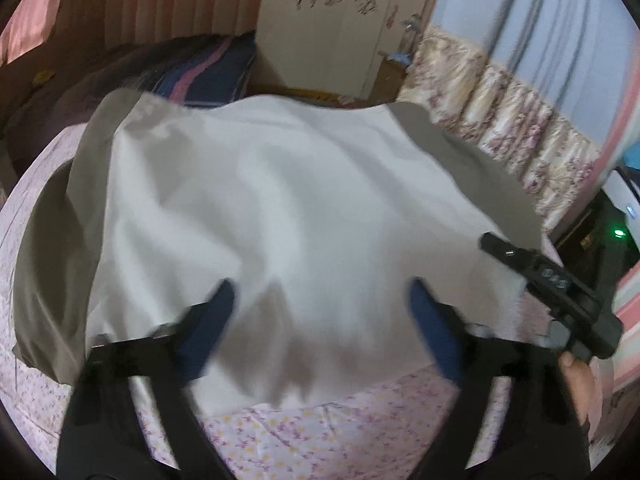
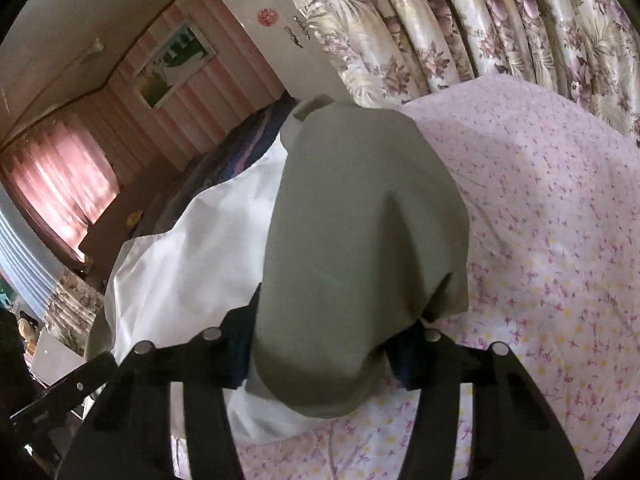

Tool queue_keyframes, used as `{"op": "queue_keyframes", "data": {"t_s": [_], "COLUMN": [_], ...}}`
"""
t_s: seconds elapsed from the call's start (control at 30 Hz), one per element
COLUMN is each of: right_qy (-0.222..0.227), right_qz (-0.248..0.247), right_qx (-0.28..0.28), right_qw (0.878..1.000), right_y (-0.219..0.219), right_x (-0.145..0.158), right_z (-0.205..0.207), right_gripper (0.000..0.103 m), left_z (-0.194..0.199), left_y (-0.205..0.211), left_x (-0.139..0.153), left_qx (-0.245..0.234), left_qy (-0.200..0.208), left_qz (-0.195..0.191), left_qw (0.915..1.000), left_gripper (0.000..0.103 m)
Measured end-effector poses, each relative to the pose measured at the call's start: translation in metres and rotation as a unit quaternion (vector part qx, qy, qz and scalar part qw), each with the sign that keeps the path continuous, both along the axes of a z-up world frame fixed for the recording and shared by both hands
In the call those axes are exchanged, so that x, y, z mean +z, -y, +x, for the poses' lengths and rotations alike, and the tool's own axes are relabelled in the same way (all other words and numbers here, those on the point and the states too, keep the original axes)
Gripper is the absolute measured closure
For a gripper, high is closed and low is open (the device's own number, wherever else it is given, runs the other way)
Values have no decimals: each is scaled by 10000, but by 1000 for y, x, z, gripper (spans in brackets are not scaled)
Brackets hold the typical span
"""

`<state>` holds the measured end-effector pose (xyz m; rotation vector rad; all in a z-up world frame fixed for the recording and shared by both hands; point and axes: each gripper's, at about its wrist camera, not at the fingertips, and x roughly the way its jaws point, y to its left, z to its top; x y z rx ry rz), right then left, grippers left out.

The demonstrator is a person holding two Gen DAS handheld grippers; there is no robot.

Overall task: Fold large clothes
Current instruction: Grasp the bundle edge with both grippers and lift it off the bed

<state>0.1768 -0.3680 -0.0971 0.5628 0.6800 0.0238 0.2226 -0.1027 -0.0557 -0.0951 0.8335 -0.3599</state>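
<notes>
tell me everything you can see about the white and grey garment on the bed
The garment is thin, smooth cloth, white in the body with grey-olive sleeves. It lies spread and rumpled on the floral bedsheet. The left hand-held gripper hovers open over its near hem; the right hand-held gripper straddles a bunched sleeve.

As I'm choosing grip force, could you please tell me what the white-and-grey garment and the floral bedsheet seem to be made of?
The garment looks like thin, smooth woven fabric, perhaps cotton or a blend: matte, with soft shallow creases; its grey sleeve drapes limply. The bedsheet looks like light printed cotton, matte with fine wrinkles. Neither fibre is certain.
</notes>
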Motion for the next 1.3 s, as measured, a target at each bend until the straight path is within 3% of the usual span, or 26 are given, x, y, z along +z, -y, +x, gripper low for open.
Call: {"op": "queue_keyframes", "data": {"t_s": [0.03,0.07,0.13,0.23,0.3,0.33,0.37,0.4,0.43,0.5,0.63,0.7,0.77,0.9,0.93,0.97,1.03,1.07,1.17,1.2,1.23,1.27,1.3], "right_qy": [-45,-117,-258,-415,-422,-461,-526,-476,-387,-71,419,649,856,1126,1159,1184,1243,1264,1280,1250,1180,983,849], "right_qz": [88,261,342,488,693,714,706,691,542,106,-1003,-1684,-2277,-3399,-3595,-3738,-4235,-4416,-5214,-5634,-5905,-6037,-6017], "right_qx": [-35,-110,-174,-200,-171,-151,-100,-51,-13,152,450,712,977,1583,1719,1838,2245,2398,3182,3417,3597,3832,3937], "right_qw": [9999,9995,9989,9977,9966,9963,9961,9965,9978,9998,9931,9810,9650,9202,9098,9014,8688,8553,7813,7417,7127,6922,6897], "right_y": [2,7,11,13,14,12,7,3,-3,-18,-56,-84,-113,-194,-213,-229,-285,-304,-380,-403,-420,-433,-438], "right_x": [-2,-6,-12,-18,-20,-18,-17,-15,-10,7,49,72,91,124,127,128,124,121,91,71,55,35,25], "right_z": [0,0,2,7,16,22,31,35,36,33,22,17,12,10,11,12,14,13,4,0,-4,-4,-2], "right_gripper": [42,36,30,22,7,7,11,39,51,64,69,69,70,71,71,71,71,71,71,71,71,71,71], "left_z": [1,2,8,19,30,34,36,35,34,33,35,36,35,7,-5,-15,-27,-31,-33,-32,-30,-27,-24], "left_y": [4,7,12,11,5,2,0,-1,0,4,8,8,2,-47,-69,-91,-126,-147,-202,-223,-234,-247,-257], "left_x": [0,-2,-8,-24,-40,-48,-51,-52,-51,-52,-51,-50,-45,-15,-2,9,23,28,31,30,28,25,21], "left_qx": [-93,-154,-220,-184,-184,-141,-116,-114,-123,-134,-207,-257,-321,-317,-182,-48,189,364,604,694,718,713,740], "left_qy": [-50,-120,-289,-495,-755,-868,-888,-874,-842,-804,-792,-793,-795,-631,-472,-309,-60,54,158,119,81,53,29], "left_qz": [-30,-32,3,-97,-266,-374,-440,-468,-425,-285,-55,24,3,-334,-259,-125,237,478,695,632,601,577,589], "left_qw": [9999,9998,9993,9986,9966,9954,9950,9950,9955,9963,9966,9965,9963,9969,9984,9994,9995,9982,9956,9955,9956,9958,9955], "left_gripper": [43,62,86,89,90,92,94,94,94,94,95,95,95,94,86,73,59,56,55,55,54,54,54]}}
